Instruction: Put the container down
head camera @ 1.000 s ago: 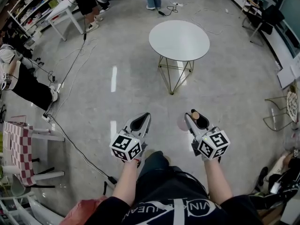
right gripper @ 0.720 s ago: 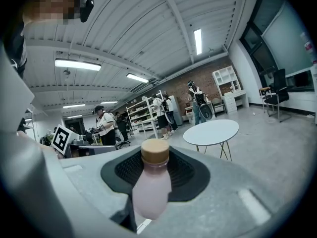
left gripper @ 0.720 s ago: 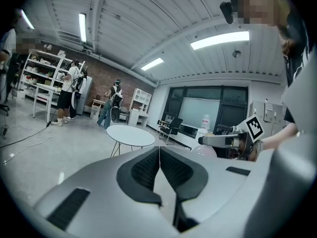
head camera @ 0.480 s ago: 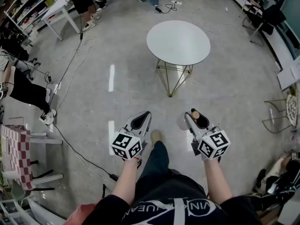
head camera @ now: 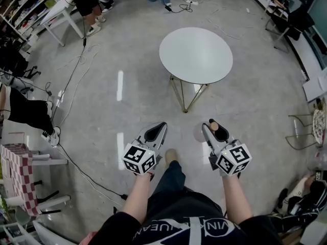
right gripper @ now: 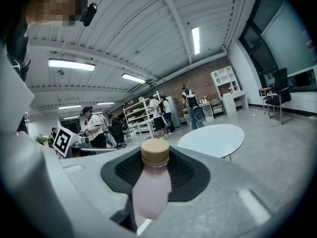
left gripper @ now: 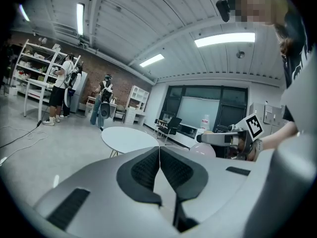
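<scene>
Right gripper view first: pinches a pink bottle (right gripper: 151, 187) high up, just under its tan cap (right gripper: 155, 151), between the jaws of the right gripper (head camera: 214, 128). Holds it with the body hanging free below the jaws and nothing underneath but the floor (head camera: 102, 101). Left gripper (head camera: 157, 130): jaws pressed together on nothing, carried beside the other one. Round white counter (head camera: 195, 55) well apart ahead, bare on top; not yet within reach for setting anything down.

Could slip down through the jaws, judging by the narrow hold near the neck and the smooth, rounded body. Could swing or tilt for the same reason, then meet the counter on one edge of its base and topple. Could roll off if placed close to the rim of that round top rather than toward the middle. Could also tip over if let go before the base sits flat.

As for containers: only the one bottle, cap on, so closed. Looks milky pink throughout; cannot tell whether that comes from the wall or from something inside, nor how full.
</scene>
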